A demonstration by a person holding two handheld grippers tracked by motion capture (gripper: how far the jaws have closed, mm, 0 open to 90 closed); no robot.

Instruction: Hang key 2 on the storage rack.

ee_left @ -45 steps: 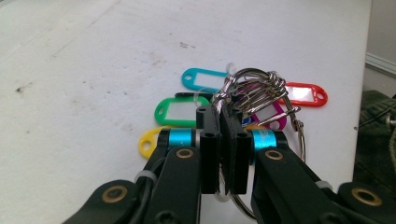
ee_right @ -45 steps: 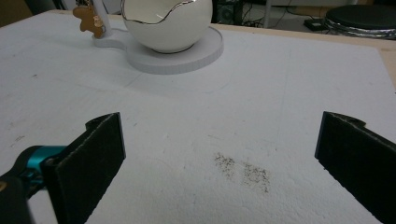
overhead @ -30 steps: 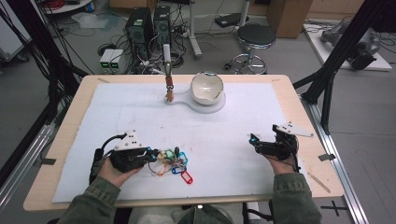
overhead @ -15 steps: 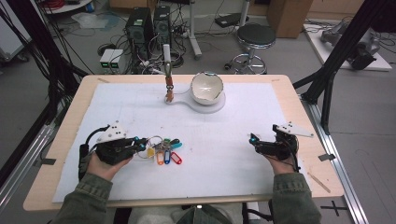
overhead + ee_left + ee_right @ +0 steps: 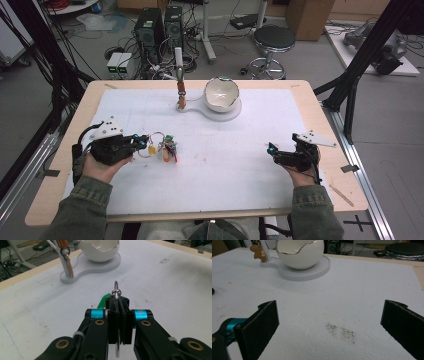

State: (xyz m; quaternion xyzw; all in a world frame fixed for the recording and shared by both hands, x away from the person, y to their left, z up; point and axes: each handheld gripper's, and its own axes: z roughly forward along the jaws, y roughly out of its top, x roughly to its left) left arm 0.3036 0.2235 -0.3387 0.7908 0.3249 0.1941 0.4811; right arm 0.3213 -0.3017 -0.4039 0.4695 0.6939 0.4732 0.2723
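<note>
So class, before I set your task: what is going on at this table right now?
A person sits at a table covered with a white sheet, holding a gripper in each hand. The left gripper is shut on the metal ring of a bunch of keys with coloured tags, which hangs from its tip. The right gripper is open with nothing between its jaws. At the far side stands a white egg-shaped bowl on a white stand, whose post already carries a small brown charm.
</note>
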